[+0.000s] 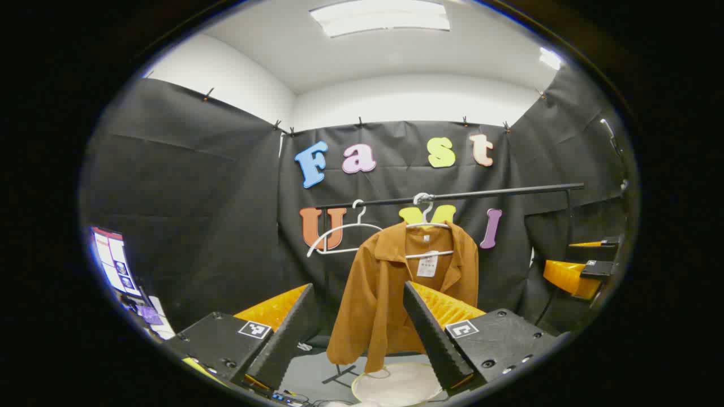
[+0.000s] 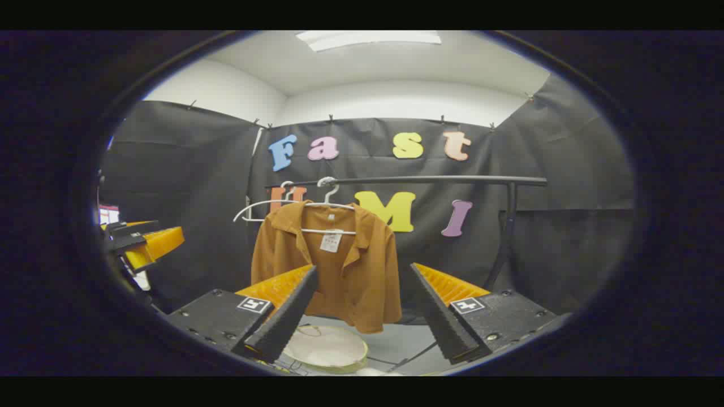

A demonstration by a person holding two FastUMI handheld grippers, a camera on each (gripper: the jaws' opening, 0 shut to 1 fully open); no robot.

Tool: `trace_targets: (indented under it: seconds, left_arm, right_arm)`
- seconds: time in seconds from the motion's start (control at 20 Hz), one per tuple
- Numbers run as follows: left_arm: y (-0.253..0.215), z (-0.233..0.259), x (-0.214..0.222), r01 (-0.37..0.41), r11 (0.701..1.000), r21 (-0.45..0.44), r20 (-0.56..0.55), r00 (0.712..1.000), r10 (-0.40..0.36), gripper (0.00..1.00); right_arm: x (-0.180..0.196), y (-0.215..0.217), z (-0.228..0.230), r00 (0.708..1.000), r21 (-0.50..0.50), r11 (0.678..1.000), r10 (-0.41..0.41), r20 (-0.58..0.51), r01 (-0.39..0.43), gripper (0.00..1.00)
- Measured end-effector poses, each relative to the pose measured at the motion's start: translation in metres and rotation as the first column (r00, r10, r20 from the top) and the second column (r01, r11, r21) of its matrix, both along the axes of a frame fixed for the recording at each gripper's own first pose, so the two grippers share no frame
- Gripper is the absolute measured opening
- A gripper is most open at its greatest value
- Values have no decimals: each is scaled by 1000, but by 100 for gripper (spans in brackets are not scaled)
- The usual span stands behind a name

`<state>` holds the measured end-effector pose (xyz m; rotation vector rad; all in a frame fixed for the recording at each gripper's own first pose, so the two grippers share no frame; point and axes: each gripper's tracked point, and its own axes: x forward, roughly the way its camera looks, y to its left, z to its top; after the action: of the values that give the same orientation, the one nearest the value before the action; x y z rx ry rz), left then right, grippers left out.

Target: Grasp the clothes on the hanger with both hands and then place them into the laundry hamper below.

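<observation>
A brown jacket [image 1: 390, 282] [image 2: 345, 265] hangs on a white hanger [image 1: 428, 225] [image 2: 328, 200] from a black rail [image 1: 481, 194] [image 2: 424, 180]. Below it on the floor stands the round white hamper [image 1: 396, 385] [image 2: 327, 348]. My left gripper [image 1: 357, 294] is open, short of the jacket, with nothing between its fingers. My right gripper [image 2: 363, 274] is open too, some way off from the jacket. In the left gripper view the right gripper [image 1: 577, 265] shows at the right edge; in the right gripper view the left gripper [image 2: 138, 240] shows at the left edge.
A second white hanger [image 1: 339, 234] [image 2: 254, 206] hangs bare on the rail, left of the jacket. The rail's upright post [image 2: 509, 232] stands to the right. A lit screen [image 1: 113, 260] sits at the far left. Black cloth walls close the booth.
</observation>
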<state>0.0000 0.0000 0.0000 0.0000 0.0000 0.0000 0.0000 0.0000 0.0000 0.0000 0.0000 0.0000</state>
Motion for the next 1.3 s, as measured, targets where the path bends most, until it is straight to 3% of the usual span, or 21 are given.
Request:
trace_targets:
  seconds: [0.85,1.3]
  left_arm:
    - [-12,10,-7,89,996,5,6,996,-89,100]
    - [-35,-9,26,130,991,-28,8,992,-129,100]
  right_arm:
    - [-23,-5,11,999,-50,997,-52,14,53,100]
    - [23,-7,-11,999,-52,998,-33,-19,32,100]
